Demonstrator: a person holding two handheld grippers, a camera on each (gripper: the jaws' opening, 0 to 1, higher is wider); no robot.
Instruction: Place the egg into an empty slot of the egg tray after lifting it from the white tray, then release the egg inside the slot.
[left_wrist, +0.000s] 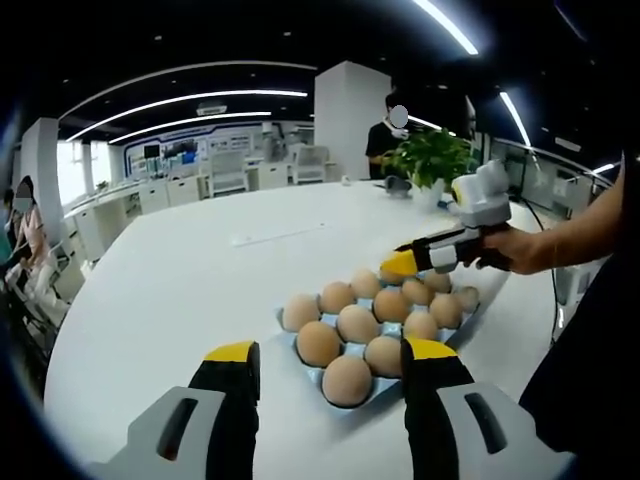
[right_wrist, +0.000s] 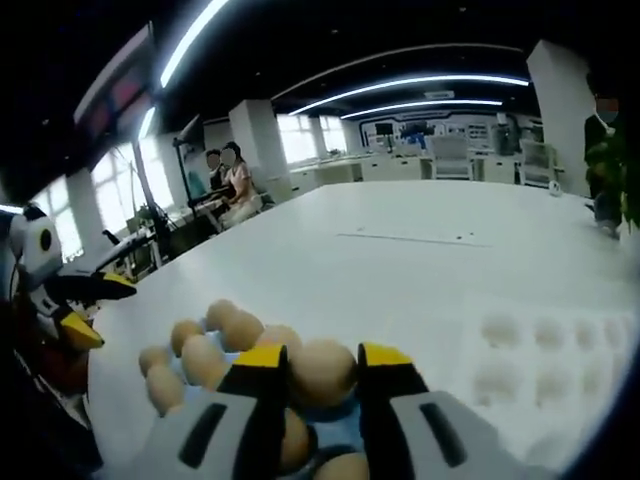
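- Between the right gripper's (right_wrist: 322, 378) yellow-tipped jaws: a tan, smooth egg (right_wrist: 322, 372), clamped above the egg tray (left_wrist: 312, 368).
- In that light blue tray: eleven or so brown eggs (far ones overlap).
- Left gripper (left_wrist: 333, 362): jaws apart, holding nothing, just short of the tray.
- Farther right: white tray (right_wrist: 545, 362), dimples bare.
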